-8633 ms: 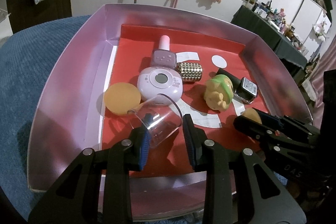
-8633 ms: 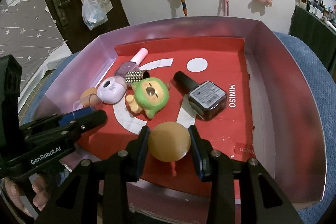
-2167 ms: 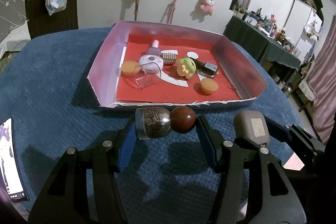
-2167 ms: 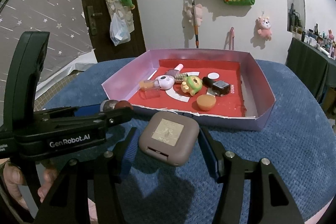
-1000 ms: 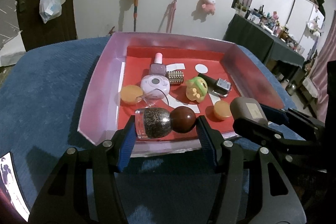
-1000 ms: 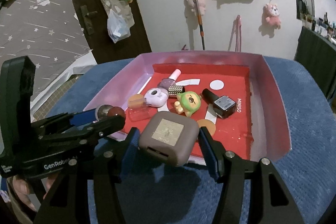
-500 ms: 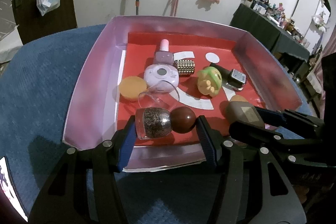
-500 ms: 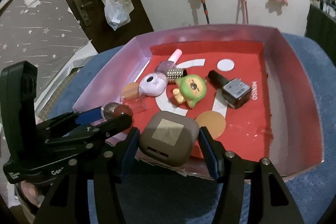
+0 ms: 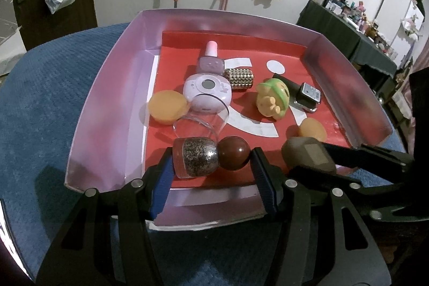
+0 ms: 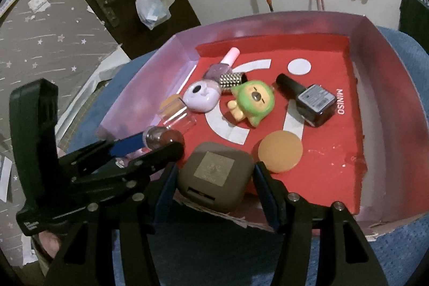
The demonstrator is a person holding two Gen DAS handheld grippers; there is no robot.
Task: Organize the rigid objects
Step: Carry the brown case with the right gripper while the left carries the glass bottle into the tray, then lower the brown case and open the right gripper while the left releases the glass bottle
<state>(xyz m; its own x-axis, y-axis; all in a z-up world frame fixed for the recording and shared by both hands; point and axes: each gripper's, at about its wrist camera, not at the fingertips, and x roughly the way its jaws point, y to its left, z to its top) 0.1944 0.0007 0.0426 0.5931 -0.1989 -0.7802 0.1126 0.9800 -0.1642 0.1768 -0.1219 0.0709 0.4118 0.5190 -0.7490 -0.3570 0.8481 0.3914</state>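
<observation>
Glitter polish bottle [image 9: 199,161] sits clamped end to end in your left gripper [image 9: 211,168], low over the tray's [image 9: 107,109] near edge. It's glass, slick and round, so set it down gently. Right gripper [image 10: 214,178] has its jaws squeezing the brown case [image 10: 214,176], which looks light and stiff.

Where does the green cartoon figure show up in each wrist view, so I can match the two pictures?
Left wrist view: the green figure lies right of centre in the box, between the studded gold cylinder and the dark square bottle.
Right wrist view: the green figure lies near the picture's centre, just left of the dark square bottle.
Shared landmark: the white dot printed on the red floor behind it.
</observation>
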